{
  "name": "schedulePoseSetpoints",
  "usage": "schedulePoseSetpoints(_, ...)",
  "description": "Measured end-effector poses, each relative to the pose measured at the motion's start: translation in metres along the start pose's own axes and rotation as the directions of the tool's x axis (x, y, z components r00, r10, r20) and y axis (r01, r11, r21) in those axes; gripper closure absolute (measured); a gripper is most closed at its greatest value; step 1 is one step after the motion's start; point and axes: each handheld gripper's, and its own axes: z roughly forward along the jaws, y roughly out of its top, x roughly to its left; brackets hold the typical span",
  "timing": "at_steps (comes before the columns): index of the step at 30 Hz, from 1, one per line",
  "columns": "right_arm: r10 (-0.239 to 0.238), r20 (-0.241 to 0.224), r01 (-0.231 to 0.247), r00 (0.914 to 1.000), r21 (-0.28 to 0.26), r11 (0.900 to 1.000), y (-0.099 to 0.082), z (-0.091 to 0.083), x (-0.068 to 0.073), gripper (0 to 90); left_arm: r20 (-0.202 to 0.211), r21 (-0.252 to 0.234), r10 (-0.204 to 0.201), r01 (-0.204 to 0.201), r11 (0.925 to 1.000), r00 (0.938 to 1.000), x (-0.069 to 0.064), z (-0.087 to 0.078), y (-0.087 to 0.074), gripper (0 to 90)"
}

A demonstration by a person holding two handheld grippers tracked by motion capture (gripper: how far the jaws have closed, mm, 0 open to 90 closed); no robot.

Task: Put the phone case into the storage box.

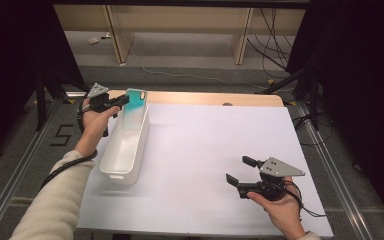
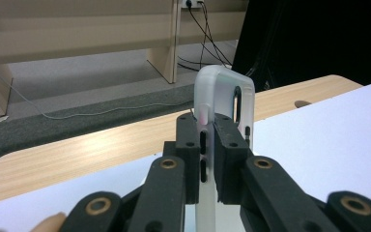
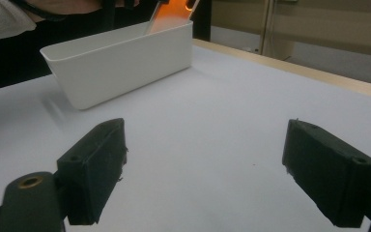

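Note:
A translucent phone case point(image 1: 136, 103), teal-tinted in the high view, stands upright over the far end of a long white bin point(image 1: 122, 176). My left gripper point(image 1: 122, 100) is shut on the case's edge. In the left gripper view the two black pads point(image 2: 188, 145) pinch the frosted case point(image 2: 224, 92) from both sides, and its camera cut-out shows at the top. My right gripper point(image 1: 238, 169) is held above the white sheet at the front right, open, with nothing between its jaws point(image 3: 205, 169). From there the bin point(image 3: 125, 67) lies ahead, with the case point(image 3: 171, 12) showing orange above it.
A white sheet point(image 1: 220, 150) covers most of the wooden table point(image 1: 205, 97), whose bare strip runs along the far edge. Beyond it are floor, cables and wooden furniture legs. Dark curtains flank both sides.

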Motion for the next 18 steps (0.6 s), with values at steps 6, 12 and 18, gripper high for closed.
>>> schedulePoseSetpoints(6, -0.003, 0.004, 0.002, 1.0000, 0.005, 1.0000, 0.0000, -0.0003, 0.0000, 16.9, -0.004, -0.002, -0.005, 0.005, 1.0000, 1.0000, 0.0013, 0.0007, -0.0023, 82.2)
schedulePoseSetpoints(12, 0.001, -0.001, -0.001, 1.0000, 0.000, 1.0000, -0.0003, 0.0001, -0.0001, 16.9, -0.005, 0.009, 0.004, -0.003, 1.0000, 1.0000, 0.0013, 0.0019, -0.0051, 82.1)
schedulePoseSetpoints(18, -0.001, 0.006, 0.001, 1.0000, 0.002, 1.0000, -0.0003, 0.0000, 0.0001, 16.9, -0.004, 0.001, 0.000, 0.000, 1.0000, 1.0000, 0.0013, 0.0040, -0.0070, 82.0)
